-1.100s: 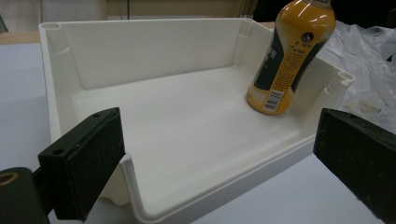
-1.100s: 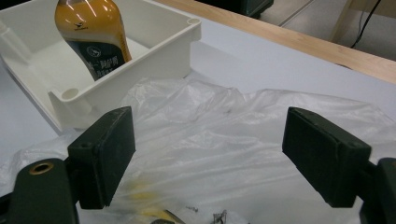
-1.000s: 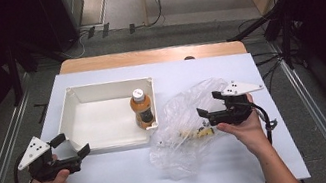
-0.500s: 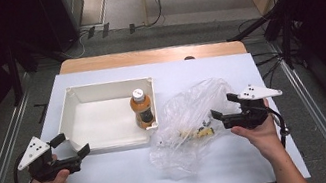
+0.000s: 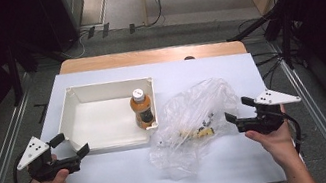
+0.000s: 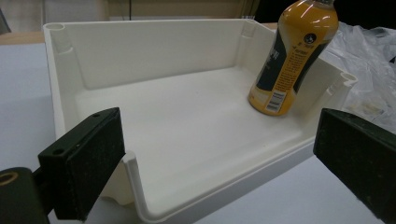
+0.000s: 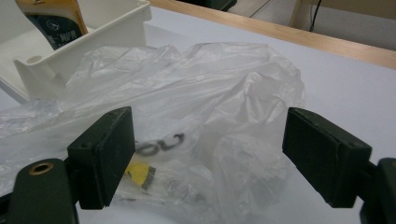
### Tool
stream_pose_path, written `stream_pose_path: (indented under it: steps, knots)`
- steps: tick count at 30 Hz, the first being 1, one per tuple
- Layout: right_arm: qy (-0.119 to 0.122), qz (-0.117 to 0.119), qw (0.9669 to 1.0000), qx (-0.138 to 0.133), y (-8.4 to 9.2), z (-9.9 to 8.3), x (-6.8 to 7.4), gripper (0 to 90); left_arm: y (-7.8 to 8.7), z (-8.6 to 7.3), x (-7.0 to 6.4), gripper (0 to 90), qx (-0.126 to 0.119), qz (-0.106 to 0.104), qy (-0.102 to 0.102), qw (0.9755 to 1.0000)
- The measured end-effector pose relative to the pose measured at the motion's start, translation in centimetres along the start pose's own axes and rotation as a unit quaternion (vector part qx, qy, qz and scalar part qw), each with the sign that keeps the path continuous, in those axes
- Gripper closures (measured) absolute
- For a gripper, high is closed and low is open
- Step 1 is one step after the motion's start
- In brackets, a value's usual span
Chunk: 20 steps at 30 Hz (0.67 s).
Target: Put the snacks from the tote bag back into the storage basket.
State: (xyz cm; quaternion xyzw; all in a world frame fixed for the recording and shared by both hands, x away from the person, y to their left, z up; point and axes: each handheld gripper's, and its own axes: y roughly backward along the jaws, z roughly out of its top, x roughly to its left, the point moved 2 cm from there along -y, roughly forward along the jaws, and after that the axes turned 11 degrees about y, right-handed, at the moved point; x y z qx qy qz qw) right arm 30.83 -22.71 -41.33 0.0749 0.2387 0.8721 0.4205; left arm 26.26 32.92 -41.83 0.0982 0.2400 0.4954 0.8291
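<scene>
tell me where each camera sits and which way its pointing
High view: above the person's side, looking forward and down on the table; both forearms, left gripper and right gripper show.
Left gripper view: rides the left gripper, looking between its open jaws into the white tray.
Right gripper view: rides the right gripper, facing the plastic bag between open jaws.
All three share the orange bottle standing in the tray.

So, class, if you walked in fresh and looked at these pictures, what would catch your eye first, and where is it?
Probably the orange bottle, standing upright in the right-hand end of the white tray. Next, the crumpled clear plastic bag lying on the table just right of the tray, with small items inside. An open left gripper faces the tray and an open right gripper faces the bag, neither touching anything.
</scene>
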Motion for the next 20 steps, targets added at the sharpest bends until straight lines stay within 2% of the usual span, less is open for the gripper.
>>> stream_pose_path:
  steps: [8, 11, 15, 20]
  knots:
    - [-0.012, -0.012, 0.9998, -0.007, 1.4, -0.8, -0.4, 17.4, 0.0, 0.0, 0.1, 1.8, 0.0, 0.001, 0.0, 1.0]
    - [-0.01, -0.022, 0.9997, 0.001, 2.0, -1.7, -0.5, 17.4, 0.0, 0.0, 0.2, 1.9, -0.001, 0.0, 0.001, 1.0]
    - [-0.023, -0.031, 0.9993, 0.002, 2.8, -2.9, -1.0, 17.4, 0.0, 0.0, 0.2, 1.9, 0.0, 0.0, -0.001, 1.0]
    - [-0.037, -0.038, 0.9986, -0.004, 3.1, -3.4, -1.6, 17.4, -0.3, 0.1, 0.0, 1.8, 0.0, -0.002, -0.002, 1.0]
